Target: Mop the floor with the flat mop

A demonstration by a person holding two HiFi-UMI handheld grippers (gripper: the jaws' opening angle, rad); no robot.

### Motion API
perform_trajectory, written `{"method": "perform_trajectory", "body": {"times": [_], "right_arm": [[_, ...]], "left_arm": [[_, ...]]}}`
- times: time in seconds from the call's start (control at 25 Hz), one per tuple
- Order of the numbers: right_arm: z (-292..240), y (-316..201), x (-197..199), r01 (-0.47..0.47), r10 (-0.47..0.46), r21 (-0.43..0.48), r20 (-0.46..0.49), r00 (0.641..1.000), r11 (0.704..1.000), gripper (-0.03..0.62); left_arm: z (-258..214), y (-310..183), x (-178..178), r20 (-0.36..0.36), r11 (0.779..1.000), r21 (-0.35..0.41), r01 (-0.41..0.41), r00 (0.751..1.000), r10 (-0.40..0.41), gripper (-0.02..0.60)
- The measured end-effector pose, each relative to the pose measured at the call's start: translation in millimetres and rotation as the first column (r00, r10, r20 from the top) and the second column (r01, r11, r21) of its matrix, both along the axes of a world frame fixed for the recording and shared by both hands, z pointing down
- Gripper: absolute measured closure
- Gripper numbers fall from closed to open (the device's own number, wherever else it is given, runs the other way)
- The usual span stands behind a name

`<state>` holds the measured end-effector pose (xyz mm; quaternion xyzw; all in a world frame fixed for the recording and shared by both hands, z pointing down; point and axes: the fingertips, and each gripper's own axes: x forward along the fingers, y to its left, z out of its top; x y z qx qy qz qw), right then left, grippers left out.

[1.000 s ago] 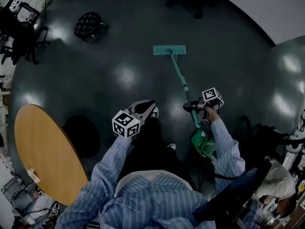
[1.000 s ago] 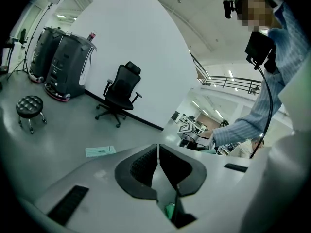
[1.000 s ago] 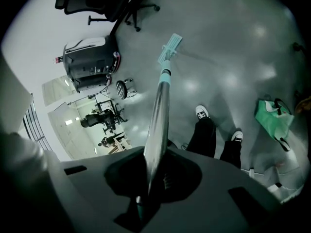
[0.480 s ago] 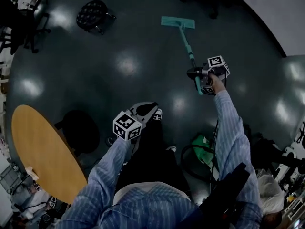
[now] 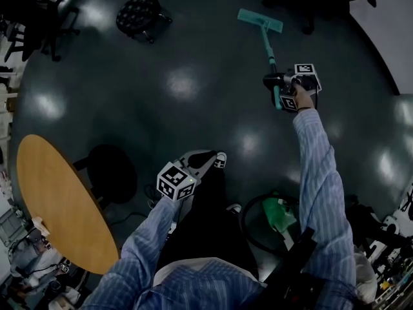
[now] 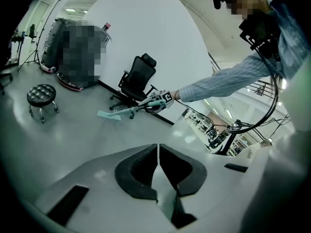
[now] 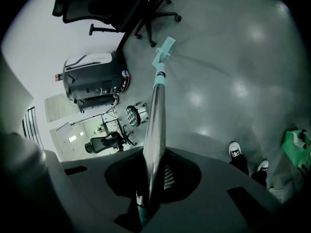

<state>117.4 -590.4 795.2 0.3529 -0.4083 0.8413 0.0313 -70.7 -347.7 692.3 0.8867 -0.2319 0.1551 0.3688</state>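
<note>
Desk (image 5: 58,205) curves along the left edge, a stool (image 5: 139,18) well beyond it on the dark floor (image 5: 193,95). Left tool (image 6: 158,152) hangs by the person's leg, jaws pressed together on nothing. Mop (image 5: 266,44) rests head-down on the floor far ahead, its handle clamped in the right tool (image 5: 279,86) at arm's length. Something green, perhaps a bag (image 5: 279,213), sits by the feet

Floor: a dark grey, glossy floor (image 5: 193,128) is seen, dotted with lamp glare.
Mop: a teal flat mop (image 5: 259,20) is laid head-down on it.
Stool: a black round wheeled stool (image 5: 139,17) is stood well apart from the mop.
Table: a round wooden-topped table (image 5: 51,199) is stood at the left edge.
</note>
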Motion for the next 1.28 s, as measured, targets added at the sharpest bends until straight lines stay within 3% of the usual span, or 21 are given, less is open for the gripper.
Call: {"method": "perform_trajectory", "body": {"times": [0.2, 0.44, 0.68, 1.04, 1.28], "right_arm": [[0, 16, -2, 0.012, -0.012, 0.006, -0.023, 1.0, 1.0, 0.545], [-13, 99, 4, 0.053, -0.053, -0.018, -0.031, 0.998, 0.998, 0.545], [-25, 199, 11, 0.098, -0.1, -0.044, -0.038, 0.994, 0.994, 0.545], [-47, 380, 0, 0.053, -0.051, -0.069, 0.03, 0.998, 0.996, 0.545], [-68, 501, -18, 0.007, 0.0, -0.088, 0.081, 0.997, 0.996, 0.545]], "left_arm": [[-9, 1, 3, -0.014, 1.0, 0.022, 0.013, 1.0, -0.012, 0.566], [-24, 34, 15, -0.016, 0.998, 0.04, -0.04, 0.999, 0.041, 0.566], [-45, 62, 38, -0.034, 0.994, 0.077, -0.084, 0.996, 0.086, 0.566], [-72, 156, 61, -0.058, 0.988, 0.113, -0.107, 0.992, 0.114, 0.566], [-87, 225, 53, -0.055, 0.989, 0.112, -0.099, 0.993, 0.106, 0.566]]}}
